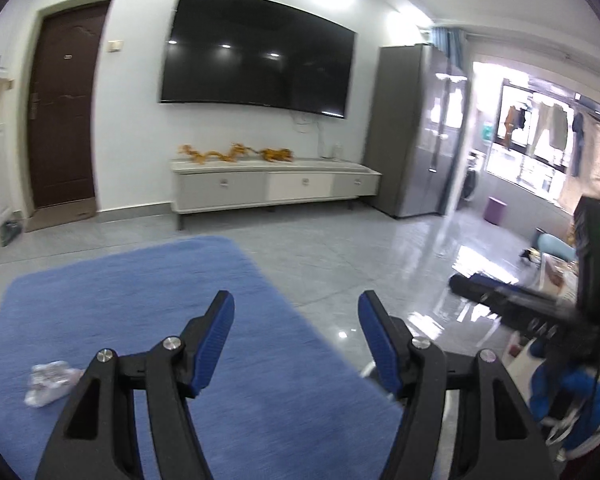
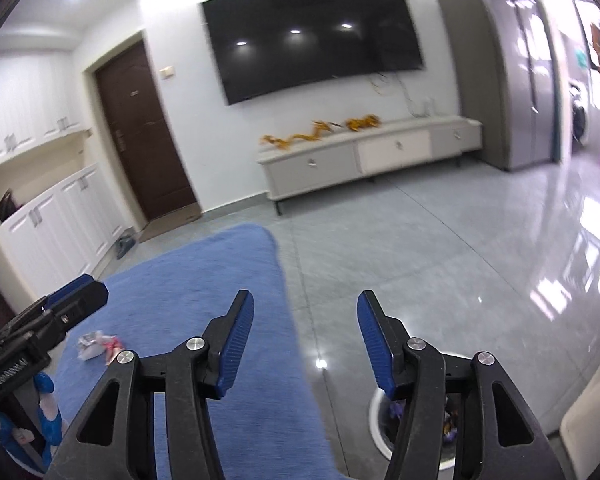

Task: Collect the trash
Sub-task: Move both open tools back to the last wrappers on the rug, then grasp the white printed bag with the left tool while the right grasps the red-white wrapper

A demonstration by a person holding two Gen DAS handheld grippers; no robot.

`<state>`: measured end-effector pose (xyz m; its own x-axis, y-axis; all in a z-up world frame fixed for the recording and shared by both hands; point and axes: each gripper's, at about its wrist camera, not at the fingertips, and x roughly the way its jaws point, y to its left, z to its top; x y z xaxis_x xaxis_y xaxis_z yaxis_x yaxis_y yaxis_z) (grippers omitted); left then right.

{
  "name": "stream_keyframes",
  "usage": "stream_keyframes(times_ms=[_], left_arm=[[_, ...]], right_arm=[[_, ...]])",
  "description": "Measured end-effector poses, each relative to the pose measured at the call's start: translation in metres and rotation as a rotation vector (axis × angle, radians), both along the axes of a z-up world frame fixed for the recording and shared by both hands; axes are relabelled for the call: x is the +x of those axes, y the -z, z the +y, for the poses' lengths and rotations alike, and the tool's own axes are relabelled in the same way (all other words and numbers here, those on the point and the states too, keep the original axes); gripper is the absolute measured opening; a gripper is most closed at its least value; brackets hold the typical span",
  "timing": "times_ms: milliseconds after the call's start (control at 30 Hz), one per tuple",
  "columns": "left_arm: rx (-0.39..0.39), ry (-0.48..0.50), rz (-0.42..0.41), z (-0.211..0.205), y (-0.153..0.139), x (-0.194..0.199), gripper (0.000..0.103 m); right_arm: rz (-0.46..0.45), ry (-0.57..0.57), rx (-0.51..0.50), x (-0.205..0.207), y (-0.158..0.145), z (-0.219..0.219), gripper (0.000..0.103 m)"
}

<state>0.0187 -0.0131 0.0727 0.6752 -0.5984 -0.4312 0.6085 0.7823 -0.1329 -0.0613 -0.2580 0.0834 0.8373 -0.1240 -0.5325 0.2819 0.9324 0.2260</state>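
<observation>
Bin (image 2: 380,420) under the right tool (image 2: 306,340) in right view only, wrapper (image 1: 50,382) lying crumpled on rug (image 1: 140,280), long axis unclear, both tools half open, empty, left tool (image 1: 296,344).

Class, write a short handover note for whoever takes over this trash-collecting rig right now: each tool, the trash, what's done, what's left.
Left tool: open, nothing between its pads.
Right tool: open, also empty.
Crumpled wrappers lie on the blue rug, to the left of both tools.
White bin stands on the tiled floor under the right tool, with some trash already inside.
Done: some pieces binned.
Left: pick up the wrappers and drop them in the bin.
</observation>
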Motion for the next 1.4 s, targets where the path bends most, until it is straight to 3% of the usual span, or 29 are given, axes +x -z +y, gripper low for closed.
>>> stream_keyframes(times_ms=[233, 367, 633, 867, 1033, 1400], left_arm=[[0.019, -0.18, 0.036, 0.099, 0.024, 0.021, 0.063], [0.083, -0.271, 0.064, 0.154, 0.047, 0.039, 0.063], [0.25, -0.296, 0.156, 0.21, 0.103, 0.081, 0.063], [0.265, -0.243, 0.258, 0.217, 0.137, 0.123, 0.063], [0.268, -0.198, 0.29, 0.213, 0.149, 0.142, 0.063], [0.244, -0.138, 0.35, 0.207, 0.167, 0.151, 0.062]], right_arm=[[-0.006, -0.187, -0.023, 0.029, -0.017, 0.072, 0.055], [0.013, -0.284, -0.014, 0.05, -0.014, 0.108, 0.055], [0.124, -0.438, 0.025, 0.098, 0.021, 0.157, 0.055], [0.224, -0.518, 0.084, 0.138, 0.059, 0.188, 0.055], [0.282, -0.584, 0.062, 0.164, 0.076, 0.215, 0.055], [0.368, -0.697, 0.055, 0.214, 0.117, 0.272, 0.055]])
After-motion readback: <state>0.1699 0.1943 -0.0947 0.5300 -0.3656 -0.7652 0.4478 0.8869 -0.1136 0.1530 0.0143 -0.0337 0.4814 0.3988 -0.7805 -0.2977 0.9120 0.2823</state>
